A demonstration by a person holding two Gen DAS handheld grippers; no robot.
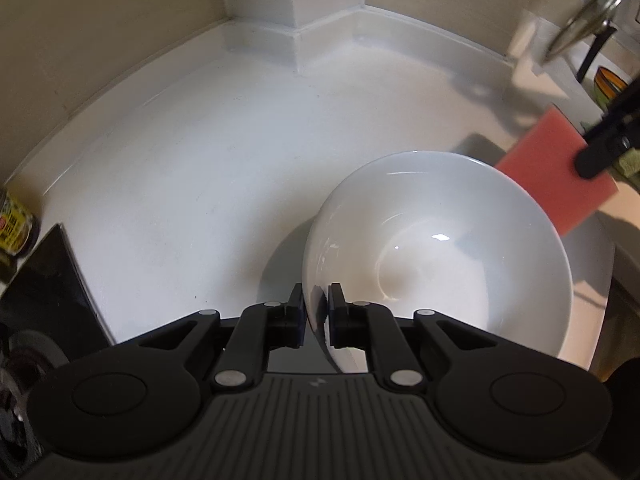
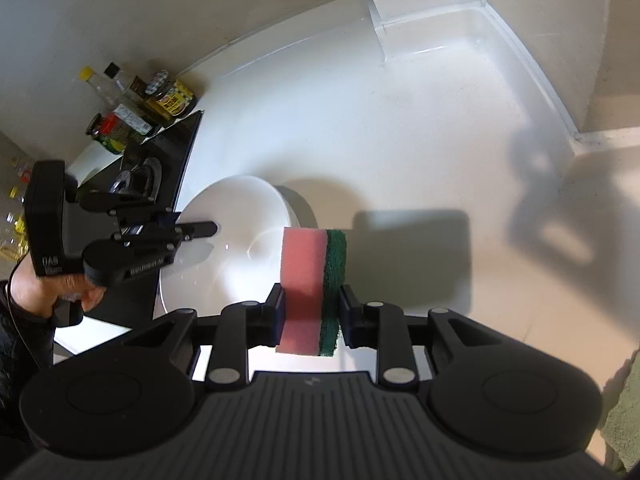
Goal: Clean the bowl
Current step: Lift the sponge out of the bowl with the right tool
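White counter (image 1: 180, 184), corner of a pale wall behind, jars (image 2: 160, 96) and a dark hob (image 2: 176, 148) off to one side. Bowl (image 1: 440, 248) sits on the counter w/ its near rim caught by the left gripper (image 1: 316, 312): one finger inside, one outside, both pressed on the thin wall, so it's pinned and, I'd say, tipped a bit to open the inside toward the other hand. Person's hand (image 2: 60, 288) is wrapped round that gripper's handle. Right gripper (image 2: 312, 312) pinches a sponge (image 2: 308, 280) across its thickness, pink foam on one pad, green scourer on the other, free end sticking out fwd so it can reach in. Sponge hovers just beside the bowl's far rim, apart from it as far as I can tell. Bowl looks clean-ish already, no suds. Scrubbing not yet begun, by my read; next is sponge into bowl.
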